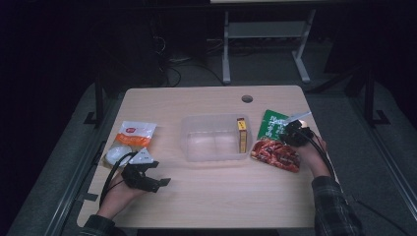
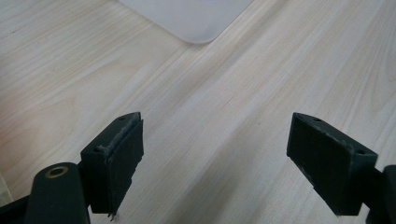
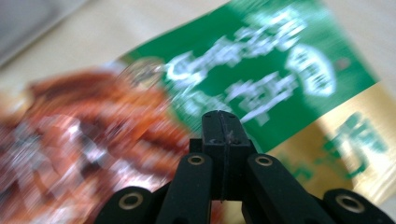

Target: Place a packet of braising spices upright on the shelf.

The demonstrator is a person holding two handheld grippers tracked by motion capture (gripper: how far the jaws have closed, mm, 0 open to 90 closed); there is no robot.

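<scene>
Clear tub [image 1: 211, 140] w/ yellow box [image 1: 242, 135] upright inside.

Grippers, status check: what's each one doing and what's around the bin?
Left gripper open over bare table. Right gripper shut, over green packet. Clear bin holds yellow box; red packet beside it.

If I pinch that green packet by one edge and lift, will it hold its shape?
Probably not: the green packet looks like thin glossy film, so it should droop and may slip. It looks flat, so likely light. It seems to touch the red packet, which might shift too.
</scene>
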